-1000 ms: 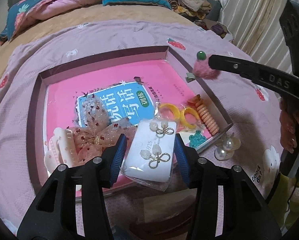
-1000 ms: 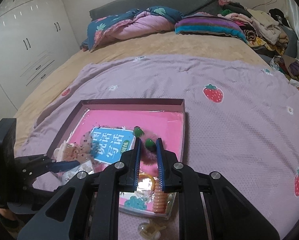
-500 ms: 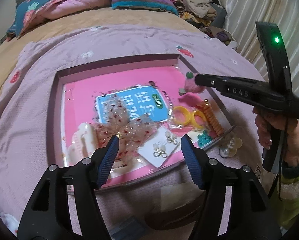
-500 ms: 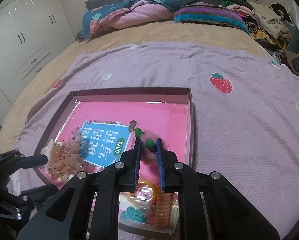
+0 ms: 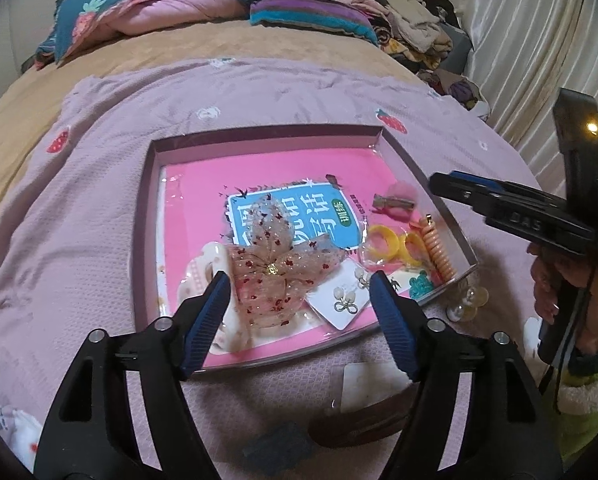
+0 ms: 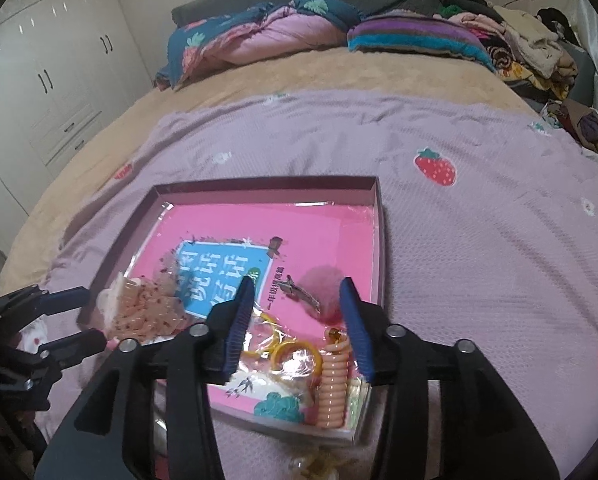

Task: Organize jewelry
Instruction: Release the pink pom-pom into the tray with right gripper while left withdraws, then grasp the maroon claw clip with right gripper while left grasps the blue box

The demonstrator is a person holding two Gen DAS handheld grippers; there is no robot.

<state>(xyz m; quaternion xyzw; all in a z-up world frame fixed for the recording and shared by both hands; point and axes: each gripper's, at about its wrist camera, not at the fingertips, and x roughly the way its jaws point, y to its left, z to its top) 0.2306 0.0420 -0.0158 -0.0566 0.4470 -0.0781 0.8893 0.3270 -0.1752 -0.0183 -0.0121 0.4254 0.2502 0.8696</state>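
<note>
**Both my tongs open over the jewelry tray**

The pink fluffy hair clip [image 6: 319,294] is blurred in my right-hand view, so I cannot make out its green beads. Its metal clasp runs slantwise, from upper left to lower right. It lies in the tray [image 6: 267,184] near the right wall, between the spread fingers of my right tongs [image 6: 299,320], which have just been opening and no longer press it. The coiled orange hair tie [image 6: 331,392] partly hides behind them.

My left tongs [image 5: 299,312] have also been opening, and grip nothing. Beneath them lie a sheer pink bow [image 5: 275,276] with red specks and an earring card [image 5: 339,300], the bow covering one corner. A pearl ornament [image 5: 467,300] sits just outside the tray, half hidden by its wall.
</note>
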